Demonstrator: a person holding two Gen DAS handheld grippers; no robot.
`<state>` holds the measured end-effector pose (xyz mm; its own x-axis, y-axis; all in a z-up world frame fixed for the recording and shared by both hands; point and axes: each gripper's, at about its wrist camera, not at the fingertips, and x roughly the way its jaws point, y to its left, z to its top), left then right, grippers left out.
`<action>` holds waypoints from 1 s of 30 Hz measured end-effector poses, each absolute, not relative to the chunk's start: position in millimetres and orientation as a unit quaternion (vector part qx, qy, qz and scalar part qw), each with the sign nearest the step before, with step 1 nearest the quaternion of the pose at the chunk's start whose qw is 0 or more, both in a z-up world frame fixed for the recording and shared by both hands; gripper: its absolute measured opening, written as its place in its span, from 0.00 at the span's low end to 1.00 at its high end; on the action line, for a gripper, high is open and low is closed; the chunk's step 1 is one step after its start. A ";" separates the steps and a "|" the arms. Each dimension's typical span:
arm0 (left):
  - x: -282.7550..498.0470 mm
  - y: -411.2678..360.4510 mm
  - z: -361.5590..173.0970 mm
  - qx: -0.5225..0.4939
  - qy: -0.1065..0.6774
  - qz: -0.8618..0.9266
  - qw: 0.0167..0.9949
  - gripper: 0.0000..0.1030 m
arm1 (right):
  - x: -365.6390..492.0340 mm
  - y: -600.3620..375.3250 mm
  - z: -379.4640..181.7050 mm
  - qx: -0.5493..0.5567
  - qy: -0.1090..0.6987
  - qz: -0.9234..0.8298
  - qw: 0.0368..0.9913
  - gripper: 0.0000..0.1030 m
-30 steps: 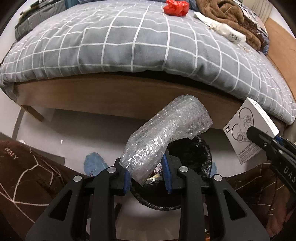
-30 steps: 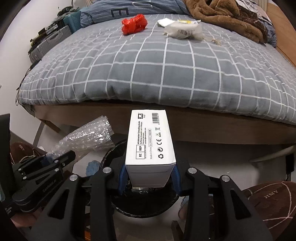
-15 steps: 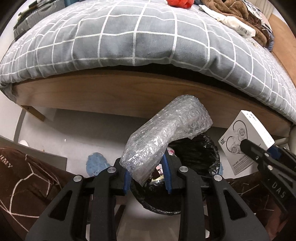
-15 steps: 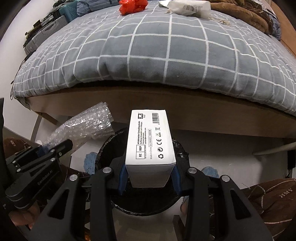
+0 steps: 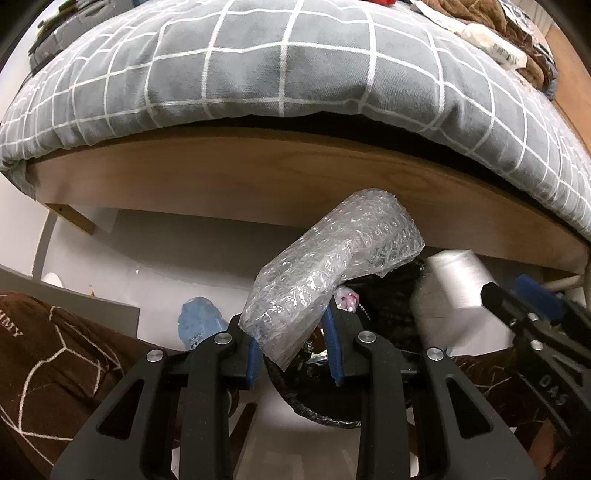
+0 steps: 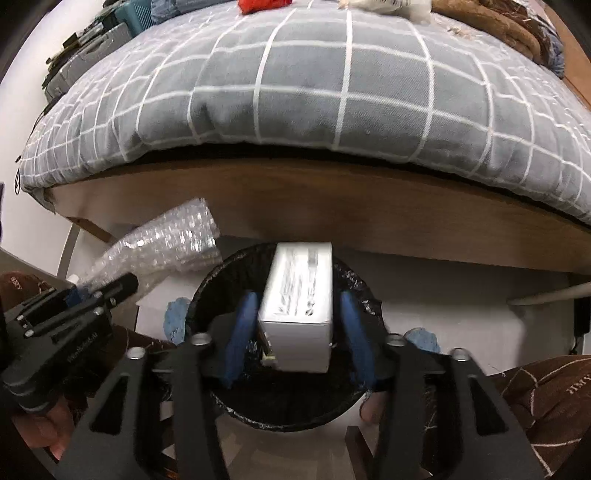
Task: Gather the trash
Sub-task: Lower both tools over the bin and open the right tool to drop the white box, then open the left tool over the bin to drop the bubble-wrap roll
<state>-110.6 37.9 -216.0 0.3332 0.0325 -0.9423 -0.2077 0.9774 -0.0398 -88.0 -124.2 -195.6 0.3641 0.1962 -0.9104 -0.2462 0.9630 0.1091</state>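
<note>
Your right gripper [image 6: 299, 332] points steeply down over the black-lined trash bin [image 6: 229, 400] beside the bed frame [image 6: 332, 206]; its jaws are opening, the blue pads now stand clear of the white box [image 6: 299, 325], which sits blurred between them above the bin's mouth; your left gripper [image 5: 293, 349], tilted down just as steeply at the bin's left edge, stays clenched on the roll of bubble wrap [image 5: 332, 273], whose free end leans up and right toward the bed frame; the grey checked duvet [image 5: 295, 66] overhangs the frame's front edge; more litter, a red bag [image 6: 262, 4] among it, lies near the duvet's far edge.
</note>
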 end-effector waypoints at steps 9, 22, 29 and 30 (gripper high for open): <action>-107.4 29.5 -214.1 -0.068 0.574 0.058 0.814 0.27 | -79.1 -145.3 -184.7 -0.023 0.535 0.103 0.838 0.78; -105.7 6.1 -209.4 -0.052 0.574 0.016 0.817 0.27 | -79.6 -181.6 -184.5 -0.023 0.529 0.049 0.847 0.88; -100.9 -16.8 -213.0 -0.041 0.578 -0.004 0.815 0.27 | -80.0 -198.2 -191.8 -0.017 0.535 0.026 0.844 0.88; -100.9 -19.4 -214.7 -0.036 0.578 -0.006 0.815 0.27 | -79.3 -200.7 -190.9 -0.014 0.536 0.025 0.844 0.88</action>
<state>-100.9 -19.4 -214.7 0.3308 -0.0503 -0.9424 -0.0320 0.9974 -0.0645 -79.3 -200.7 -190.9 0.4252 0.0281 -0.9047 -0.0574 0.9983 0.0040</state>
